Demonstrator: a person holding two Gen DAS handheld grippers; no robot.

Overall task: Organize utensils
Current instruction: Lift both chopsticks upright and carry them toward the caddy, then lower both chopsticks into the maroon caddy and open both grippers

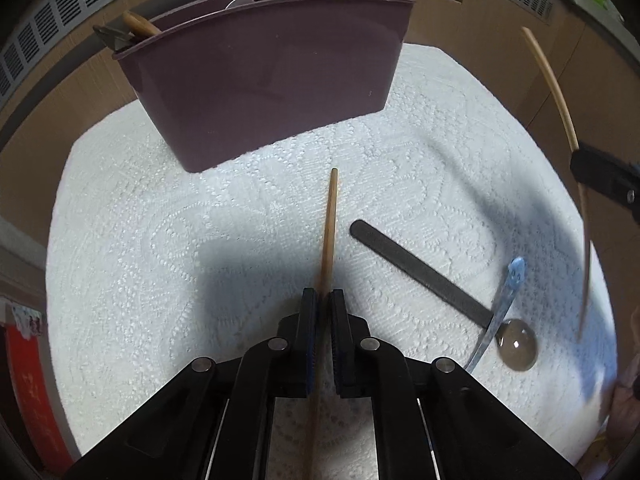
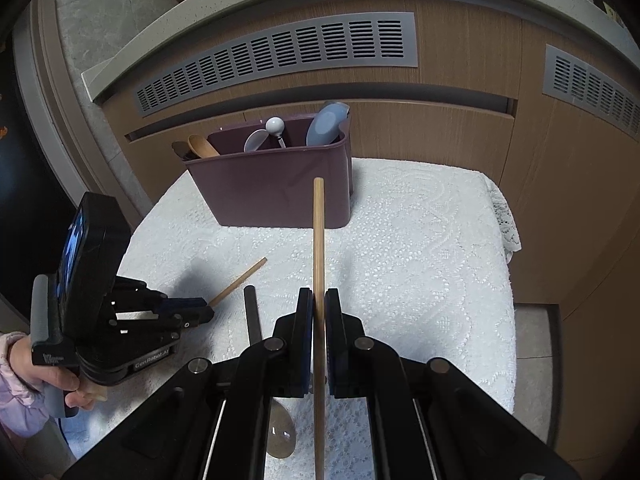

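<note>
Both my grippers clamp a chopstick each, short of the caddy.

My left gripper [image 1: 324,300] is closed on one wooden chopstick [image 1: 329,220]; my right gripper [image 2: 319,300] is pinched tight on the other chopstick [image 2: 319,240]. The purple caddy [image 2: 272,192] stands ahead on the white lace cloth [image 2: 420,260], spoons already inside. A black-handled ladle [image 1: 420,272] and blue-ended utensil [image 1: 508,288] lie beside my left jaws.

Caddy [image 2: 276,196] plum/maroon. Cloth [image 2: 420,264] white, lace pattern. Chopsticks [image 1: 329,224] tan bamboo. Grippers [image 1: 324,304] black, blue pads. Flat stick [image 1: 420,272] dark grey. Small spoon [image 1: 508,288] pale blue. Cabinet [image 2: 460,128] wood grain, grey vents. Sleeve [image 2: 16,384] pink.
</note>
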